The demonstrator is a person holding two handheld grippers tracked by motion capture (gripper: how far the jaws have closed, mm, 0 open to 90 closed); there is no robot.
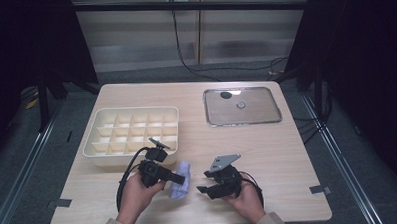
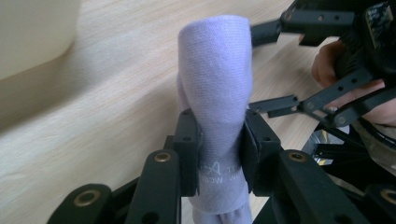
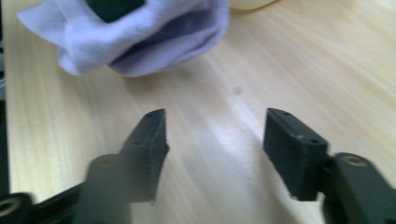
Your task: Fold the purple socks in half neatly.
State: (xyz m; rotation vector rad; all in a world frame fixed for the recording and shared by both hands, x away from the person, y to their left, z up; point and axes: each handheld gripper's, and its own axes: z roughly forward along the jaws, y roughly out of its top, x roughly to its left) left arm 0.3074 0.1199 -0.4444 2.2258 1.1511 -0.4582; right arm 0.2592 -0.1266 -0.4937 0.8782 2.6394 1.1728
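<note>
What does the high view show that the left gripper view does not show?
High view alone: the cream divided box, the metal tray on the far right of the table, and the person's two hands.

Left gripper view alone: the left gripper has its pads pressed on both sides of the rolled pale purple cloth, and faint print on that cloth.

Both: the cloth, the wooden table, and the right gripper with its jaws apart and nothing between them.
</note>
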